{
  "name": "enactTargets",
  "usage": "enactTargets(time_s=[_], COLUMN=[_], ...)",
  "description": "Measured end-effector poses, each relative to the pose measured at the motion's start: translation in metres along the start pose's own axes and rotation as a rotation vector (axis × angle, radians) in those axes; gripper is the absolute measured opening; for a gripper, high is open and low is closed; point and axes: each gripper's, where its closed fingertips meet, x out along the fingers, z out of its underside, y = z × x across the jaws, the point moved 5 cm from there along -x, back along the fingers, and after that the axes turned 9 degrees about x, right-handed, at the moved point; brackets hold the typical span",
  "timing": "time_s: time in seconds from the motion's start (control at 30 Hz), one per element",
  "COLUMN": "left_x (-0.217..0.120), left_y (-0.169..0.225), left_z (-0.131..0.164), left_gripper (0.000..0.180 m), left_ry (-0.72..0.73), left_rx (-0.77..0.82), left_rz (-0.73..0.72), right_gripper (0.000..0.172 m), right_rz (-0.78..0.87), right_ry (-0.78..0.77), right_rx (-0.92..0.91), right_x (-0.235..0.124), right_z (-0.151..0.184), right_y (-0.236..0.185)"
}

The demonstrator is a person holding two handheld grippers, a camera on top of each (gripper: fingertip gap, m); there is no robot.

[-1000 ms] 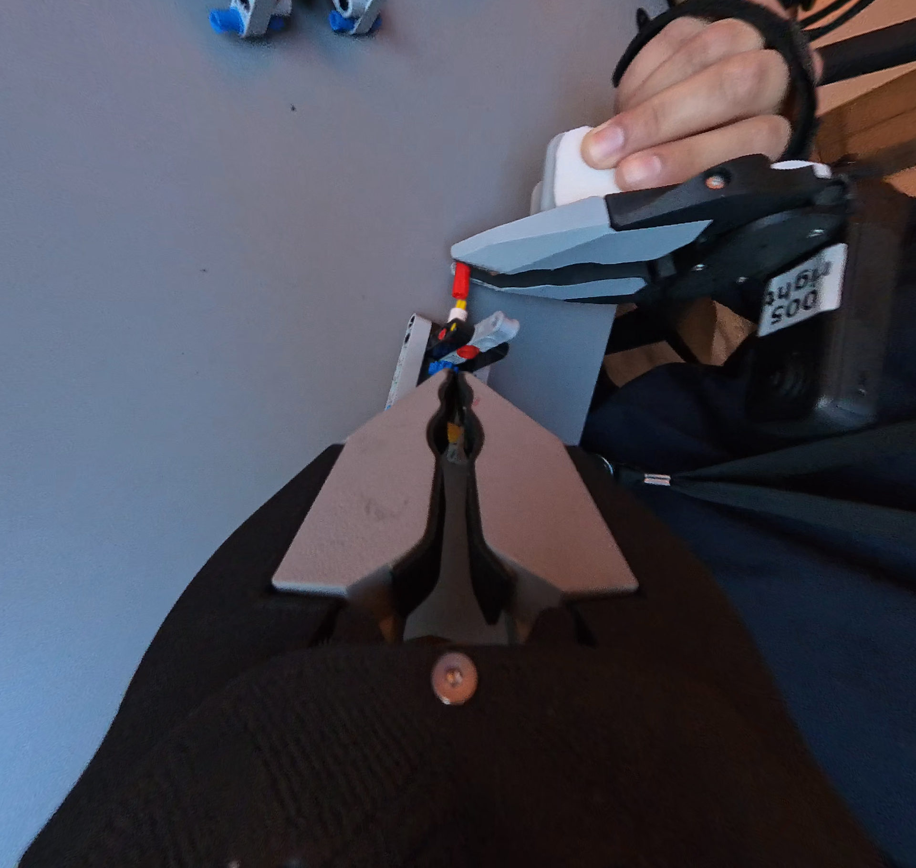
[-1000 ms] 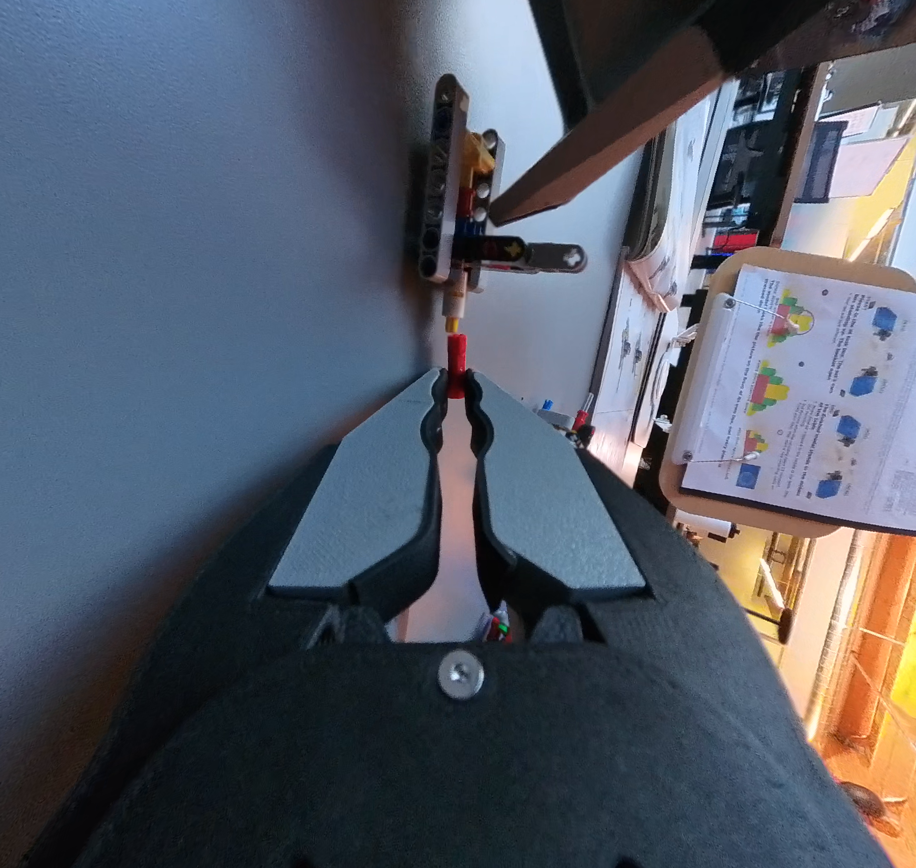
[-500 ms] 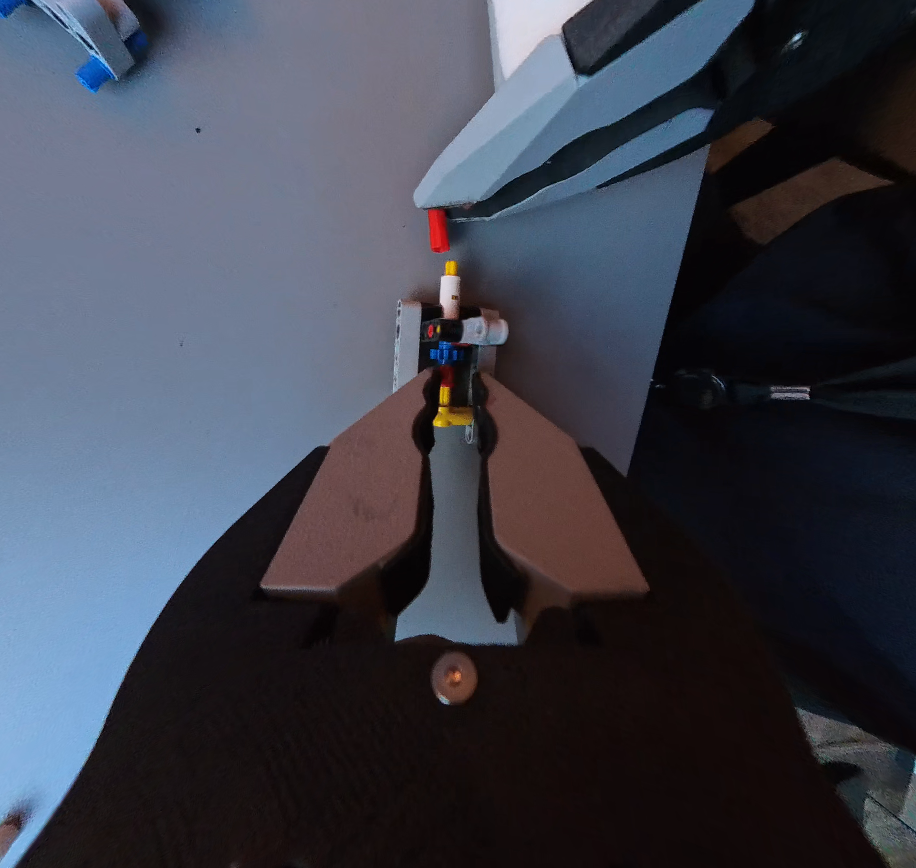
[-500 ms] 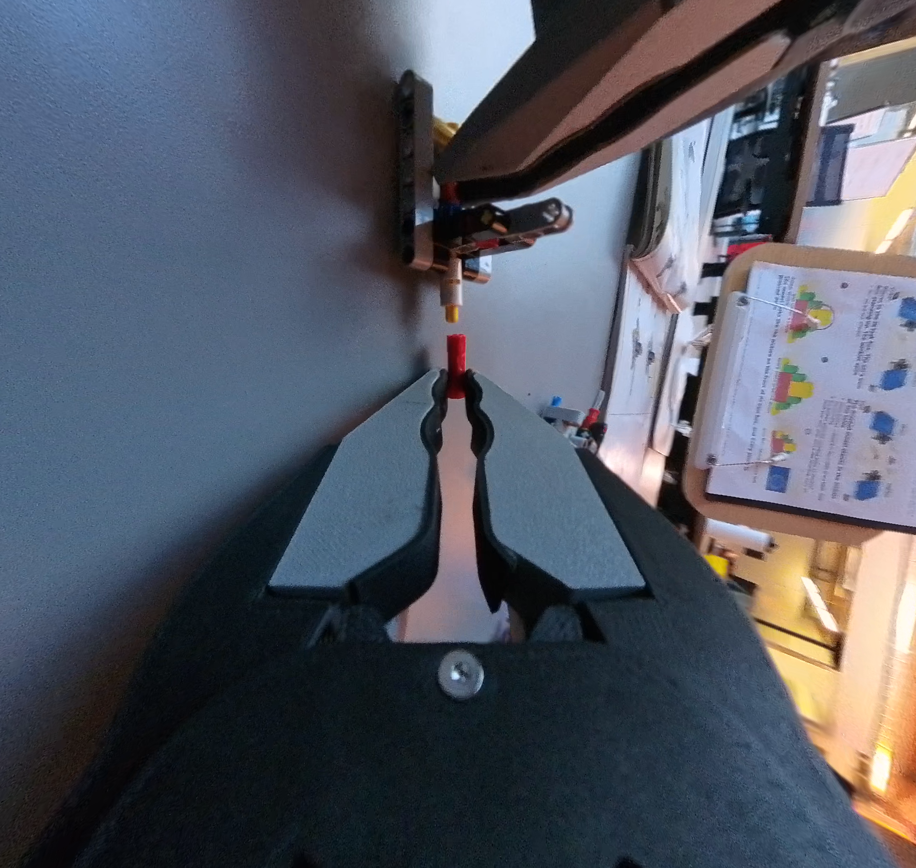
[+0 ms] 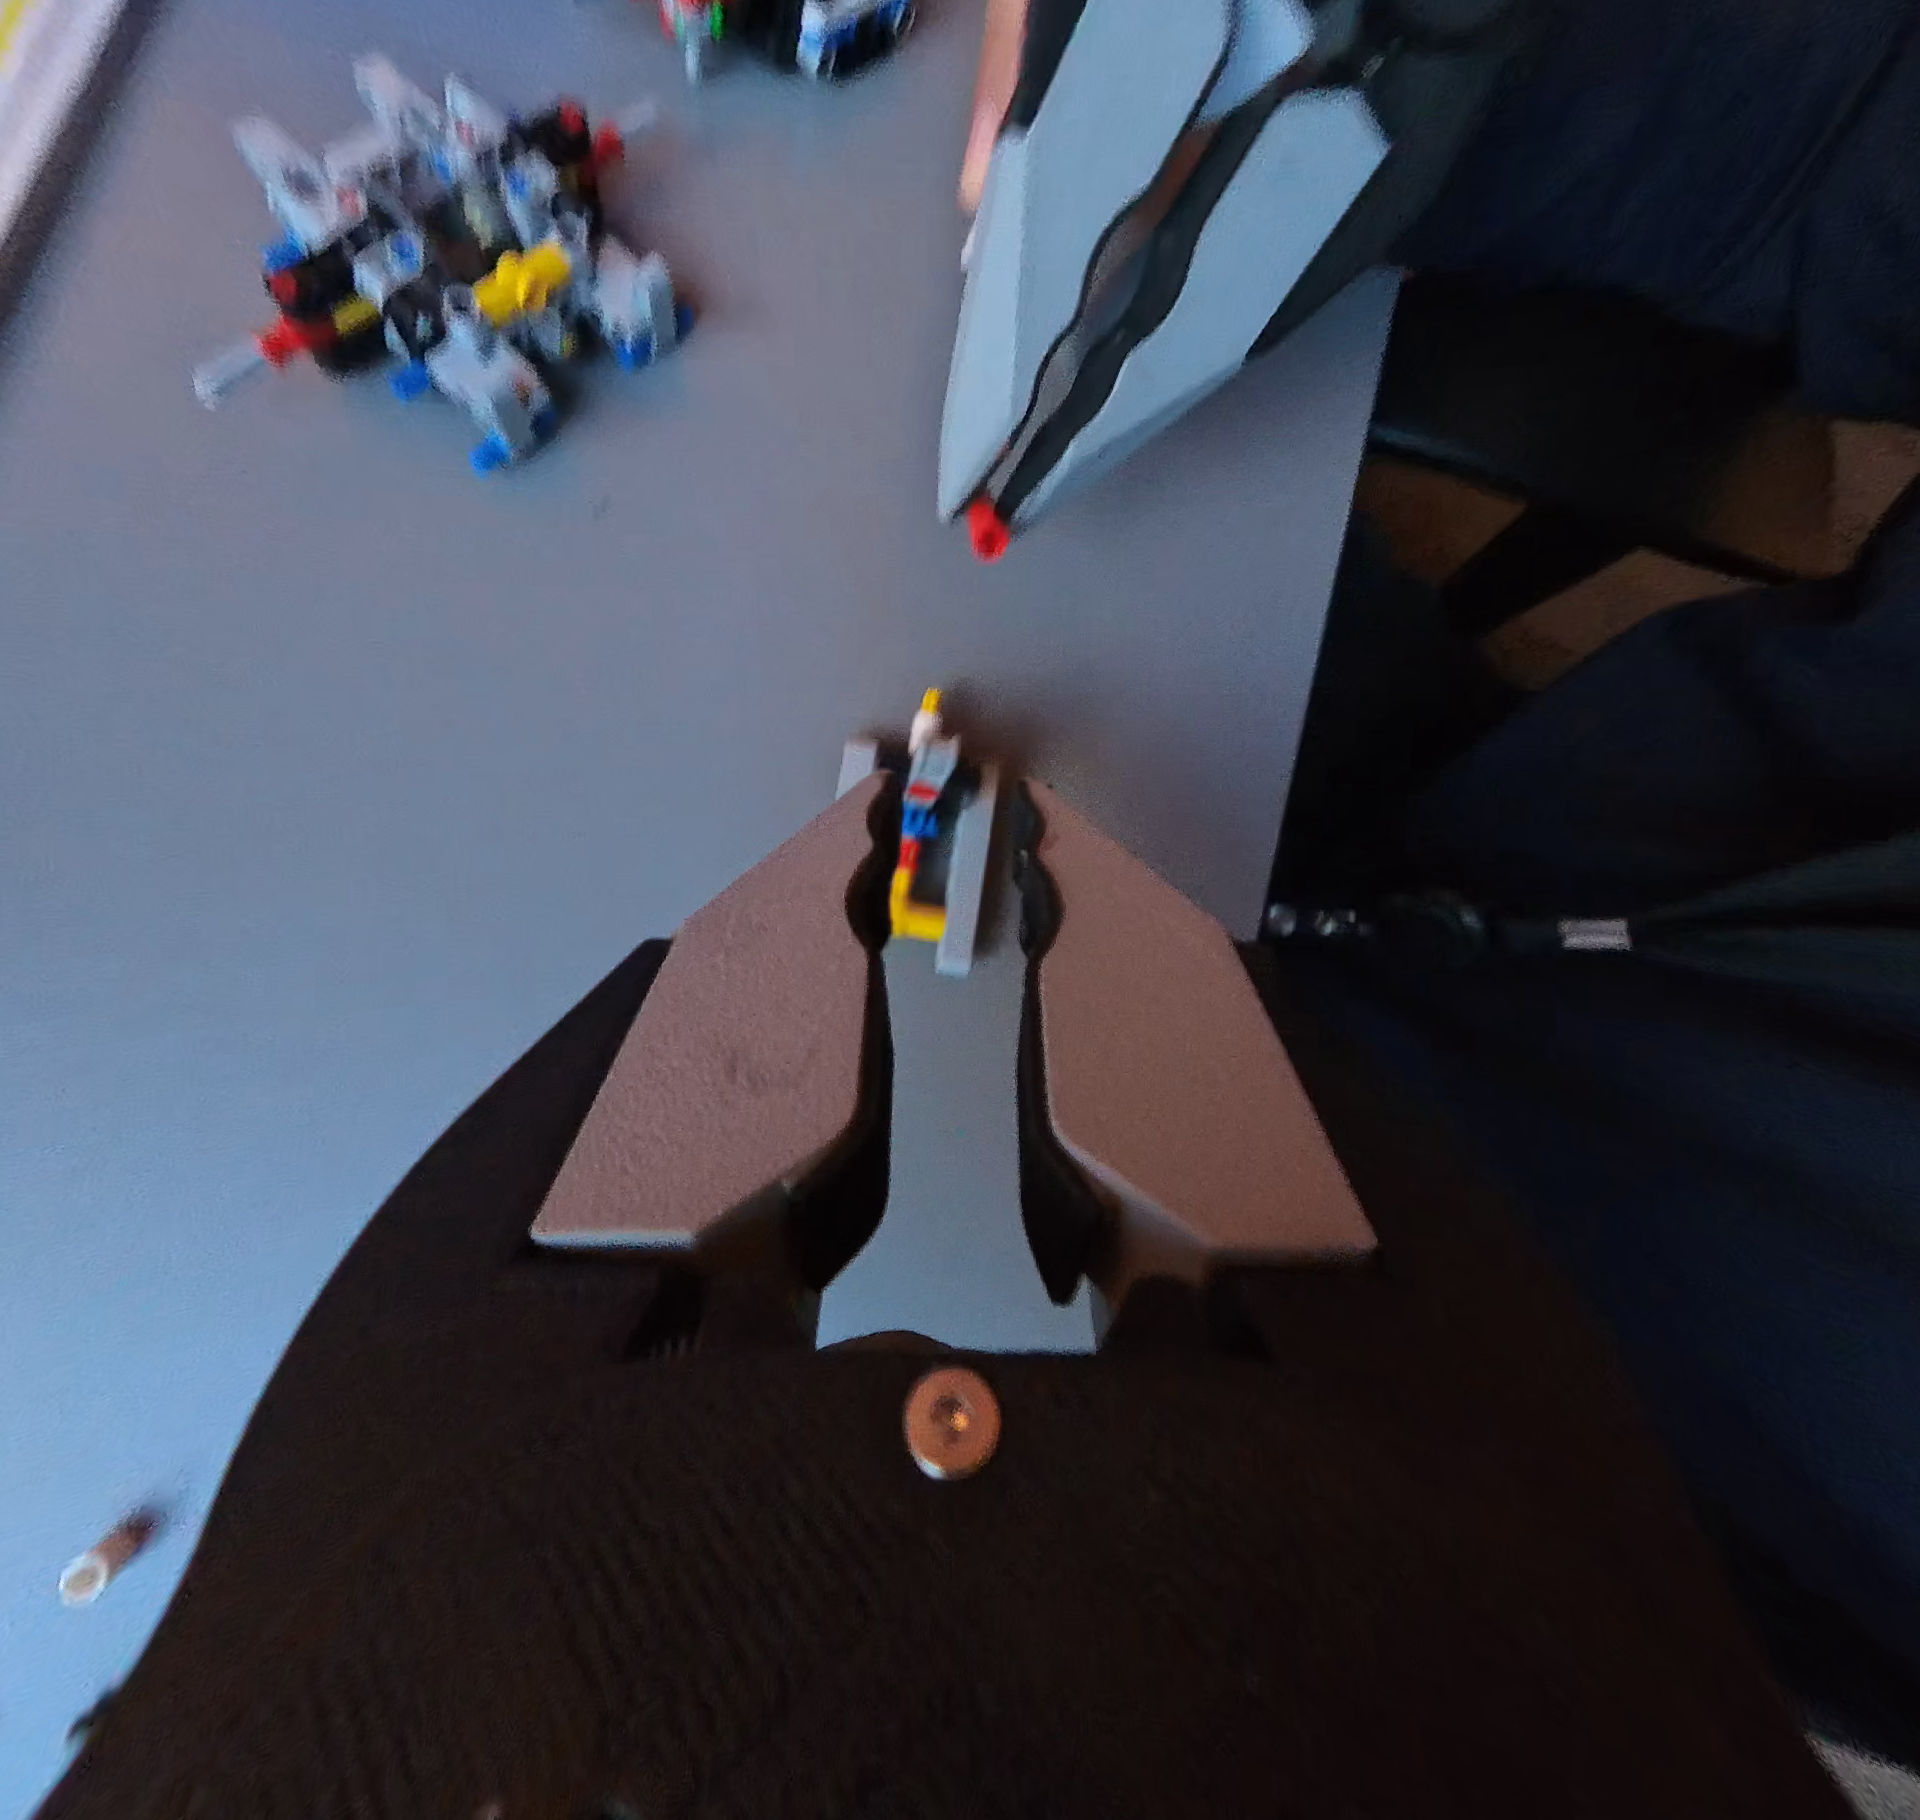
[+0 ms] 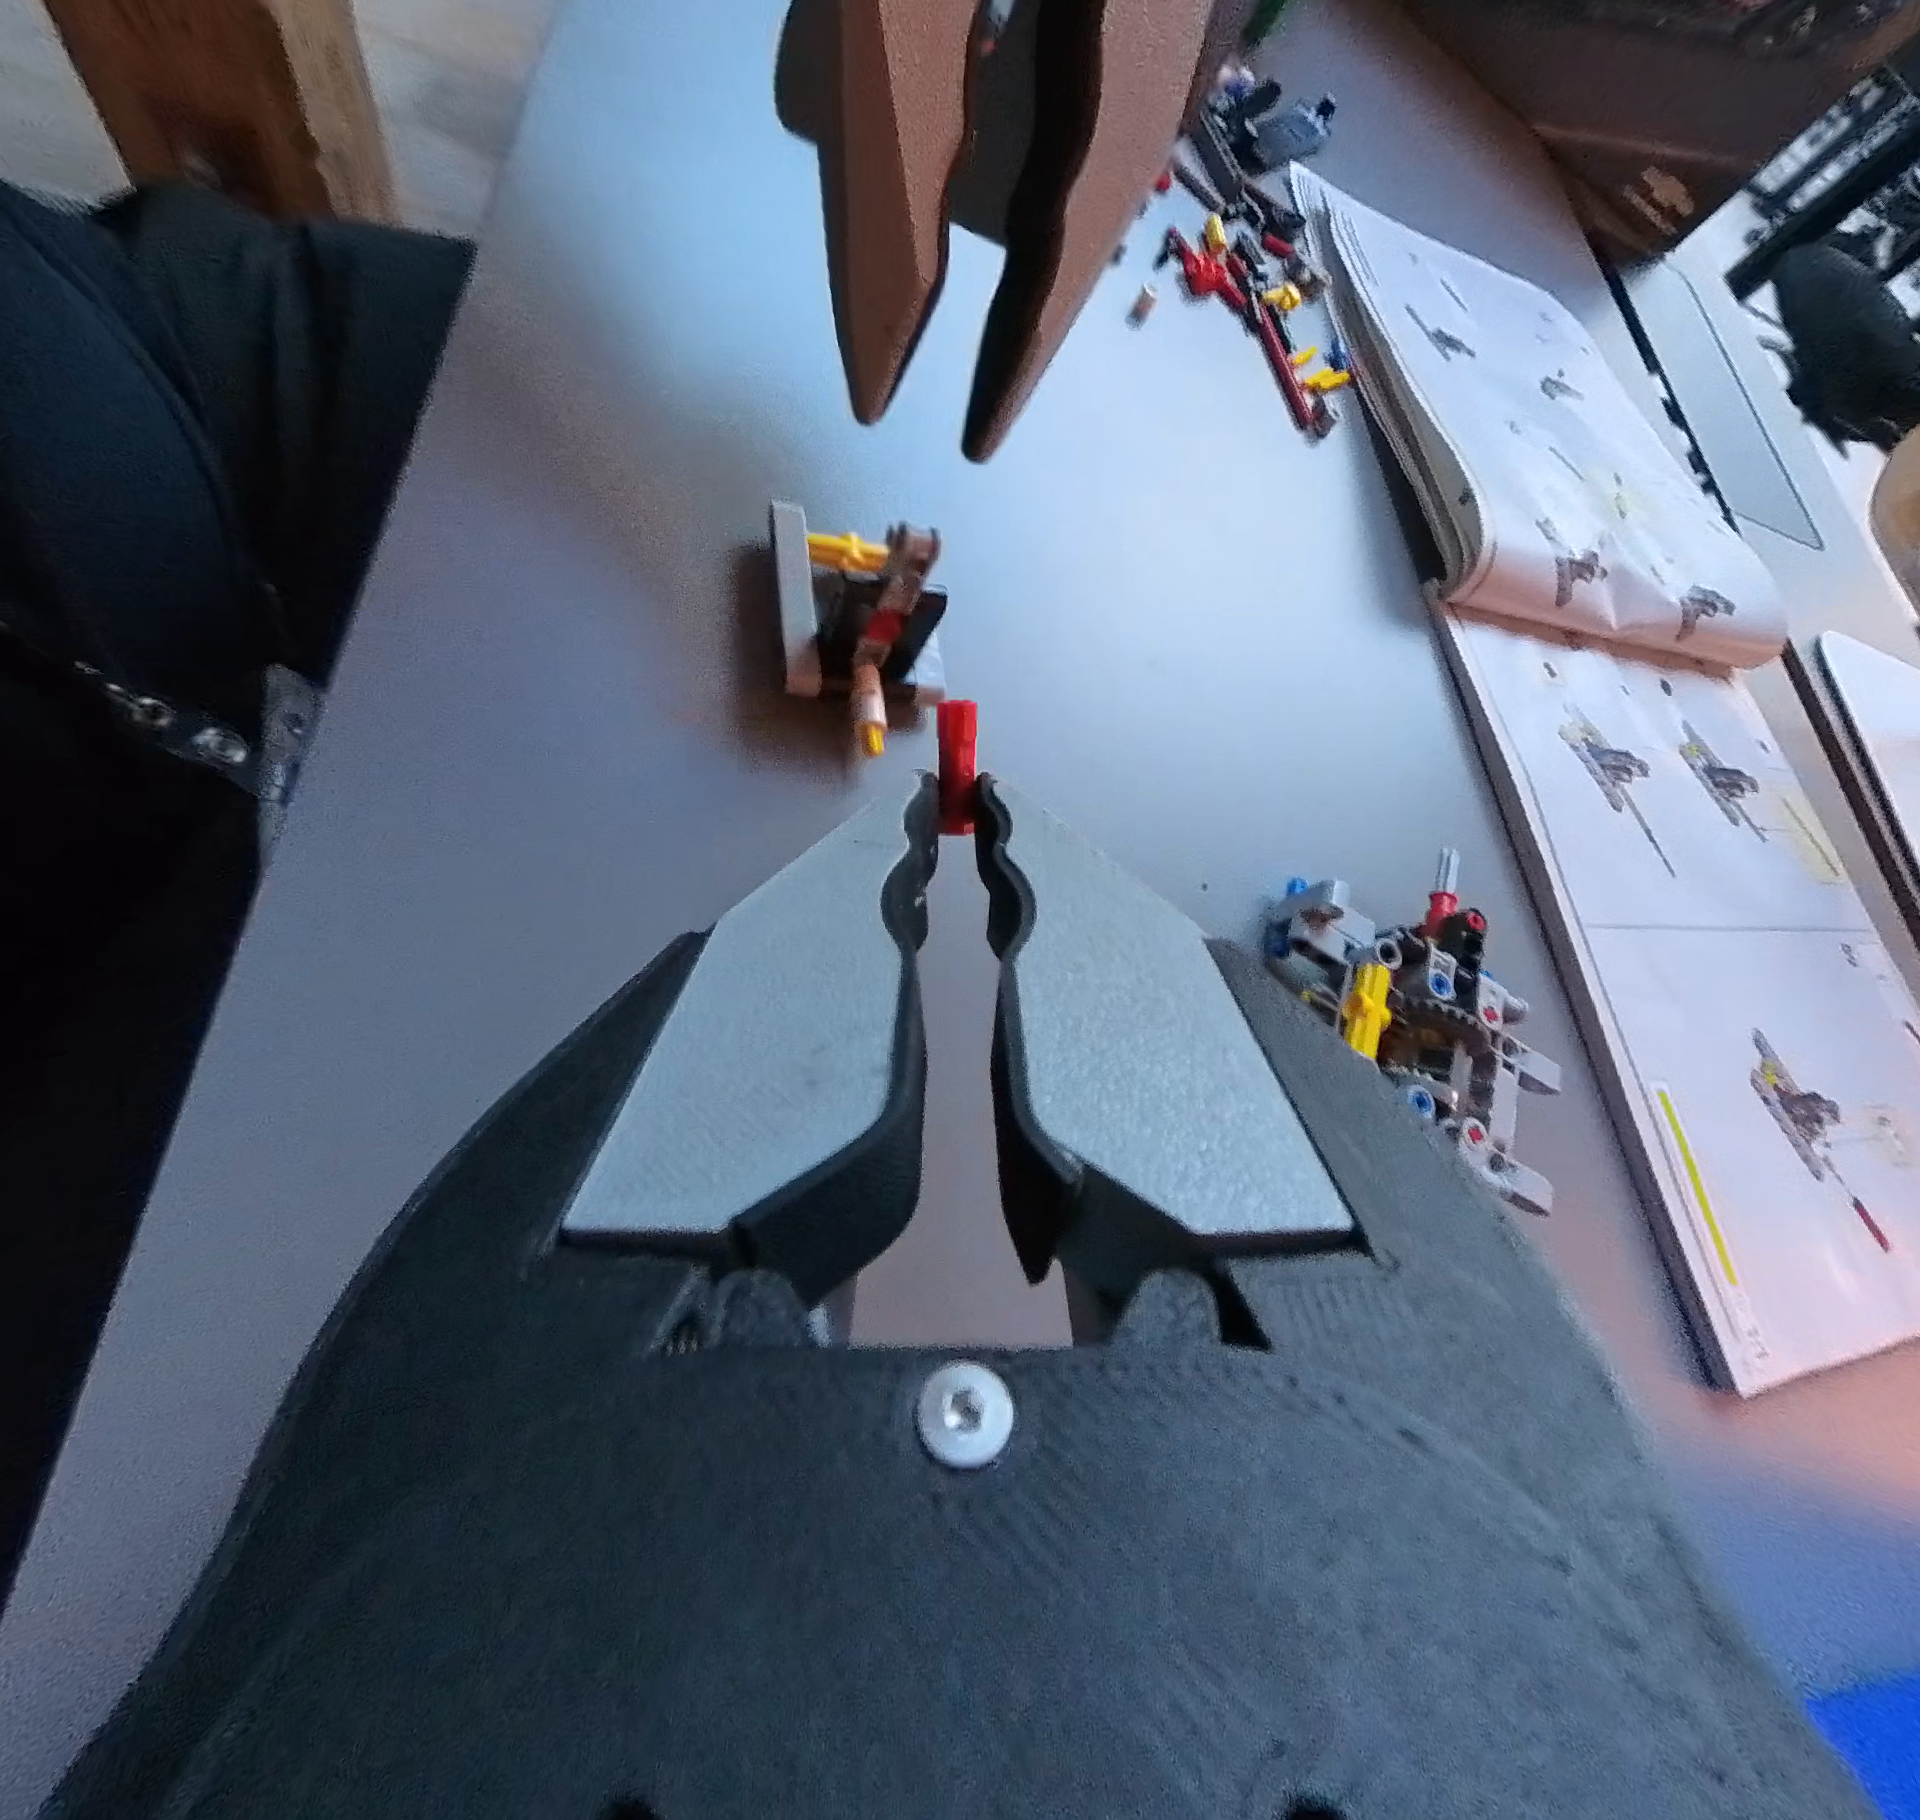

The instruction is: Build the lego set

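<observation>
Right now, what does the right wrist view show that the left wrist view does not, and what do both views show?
Only the right wrist view shows the open instruction booklet and the red and yellow loose parts beside it. Only the left wrist view shows a small brownish cylinder on the table near its lower left corner. Both show the grey table, the small brick assembly lying on it, the right tongs shut on a red pin, the left tongs open above the assembly, and a larger grey model.

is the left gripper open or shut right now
Open. In the right wrist view the left gripper hangs above the small brick assembly with a clear gap between its fingertips, holding nothing.
</observation>
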Motion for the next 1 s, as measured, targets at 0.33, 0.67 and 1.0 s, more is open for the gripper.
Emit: enactTargets(time_s=[0.33, 0.67, 1.0], left_x=[0.027, 0.038, 0.014], left_y=[0.015, 0.015, 0.038], left_z=[-0.033, -0.032, -0.042], left_gripper=[0.014, 0.005, 0.005], left_ry=[0.092, 0.072, 0.353], left_rx=[0.086, 0.16, 0.517], left_rz=[-0.012, -0.021, -0.059], right_gripper=[0.003, 0.004, 0.003], right_rz=[-0.04, -0.032, -0.259], right_ry=[0.115, 0.084, 0.33], right_rx=[-0.002, -0.038, 0.12], right_x=[-0.004, -0.003, -0.028], right_z=[-0.011, -0.01, -0.031], right_y=[-0.005, -0.009, -0.014])
